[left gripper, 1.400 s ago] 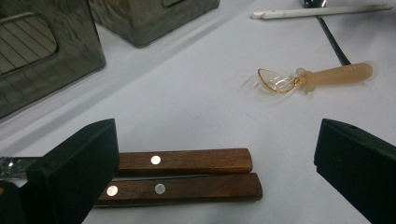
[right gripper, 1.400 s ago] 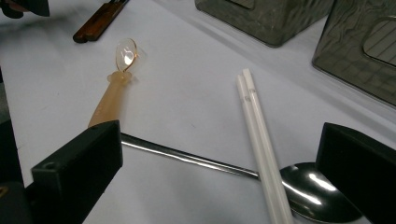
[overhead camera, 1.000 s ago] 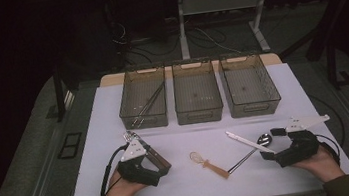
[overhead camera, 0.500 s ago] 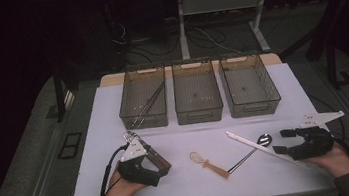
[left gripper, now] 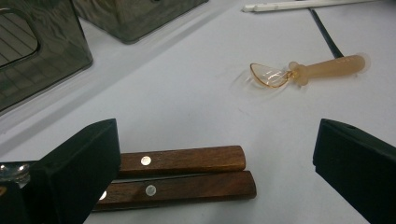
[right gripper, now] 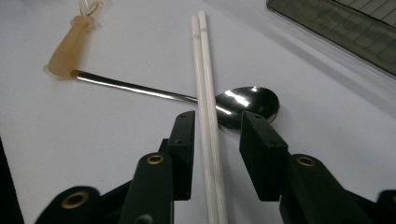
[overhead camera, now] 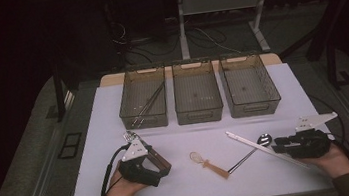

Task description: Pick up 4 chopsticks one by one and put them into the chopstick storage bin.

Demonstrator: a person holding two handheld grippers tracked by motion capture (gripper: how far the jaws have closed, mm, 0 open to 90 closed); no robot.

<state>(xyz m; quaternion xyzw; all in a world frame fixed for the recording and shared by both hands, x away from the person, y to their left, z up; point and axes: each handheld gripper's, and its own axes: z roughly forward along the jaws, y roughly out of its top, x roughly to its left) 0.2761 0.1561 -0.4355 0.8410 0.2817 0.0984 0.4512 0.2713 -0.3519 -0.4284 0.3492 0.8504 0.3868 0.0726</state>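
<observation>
A pair of white chopsticks (overhead camera: 261,147) (right gripper: 205,70) lies slanted at the front right, across the bowl of a metal spoon (overhead camera: 264,140) (right gripper: 254,100). My right gripper (overhead camera: 280,145) (right gripper: 217,126) straddles the chopsticks. Its jaws have just been closing, a small gap still shows on each side, so it is open. A small amber spoon (overhead camera: 208,163) (left gripper: 299,74) lies at the front middle. My left gripper (overhead camera: 148,169) rests at the front left, open wide. Two wooden handles (left gripper: 182,177) lie on the table between its jaws, untouched.
Three dark see-through bins stand in a row at the back of the white table (overhead camera: 100,127): left bin (overhead camera: 126,91) holding dark sticks (overhead camera: 150,103), middle bin (overhead camera: 193,64), right bin (overhead camera: 245,58). The table's front edge is just under both hands.
The right hand has shifted a little to the right along the white chopsticks and its jaws have drawn in around them. The left hand and the cutlery have stayed put.
</observation>
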